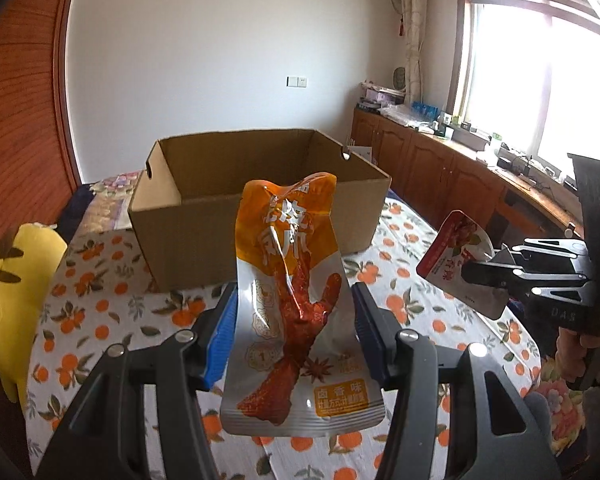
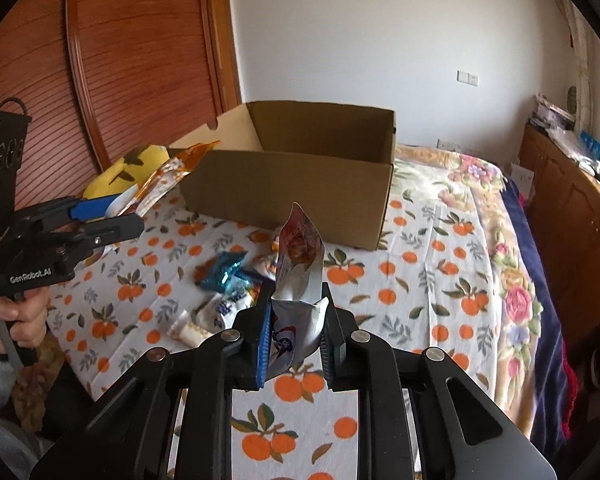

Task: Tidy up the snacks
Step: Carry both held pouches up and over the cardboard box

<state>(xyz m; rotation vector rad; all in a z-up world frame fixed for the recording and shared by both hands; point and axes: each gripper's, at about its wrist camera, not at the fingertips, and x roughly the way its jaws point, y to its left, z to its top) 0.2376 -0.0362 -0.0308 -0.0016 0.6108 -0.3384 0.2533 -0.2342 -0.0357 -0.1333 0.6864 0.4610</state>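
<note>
Left wrist view: clamped orange packet point(image 1: 296, 300) in left gripper point(image 1: 294, 336); best carried level over far cardboard box point(image 1: 256, 200) before release.

Right wrist view: pinched red packet point(image 2: 300, 264) in right gripper point(image 2: 296, 336).

The box point(image 1: 260, 216) floor is hidden in both views: the orange packet point(image 1: 296, 300) covers the near wall in the left wrist view, and the near wall itself blocks the inside in the right wrist view. The red packet point(image 2: 298, 280) has its lower end buried between the right gripper point(image 2: 296, 344) fingers, its print too crumpled to read. Loose snacks point(image 2: 224, 280) near the cloth's middle are partly behind that gripper and too blurred to name. The yellow toy point(image 1: 16, 300) at the bed's left edge is cut by the frame. Items on the cabinet point(image 1: 440, 160) top are too small to tell, and the window is blown out.
</note>
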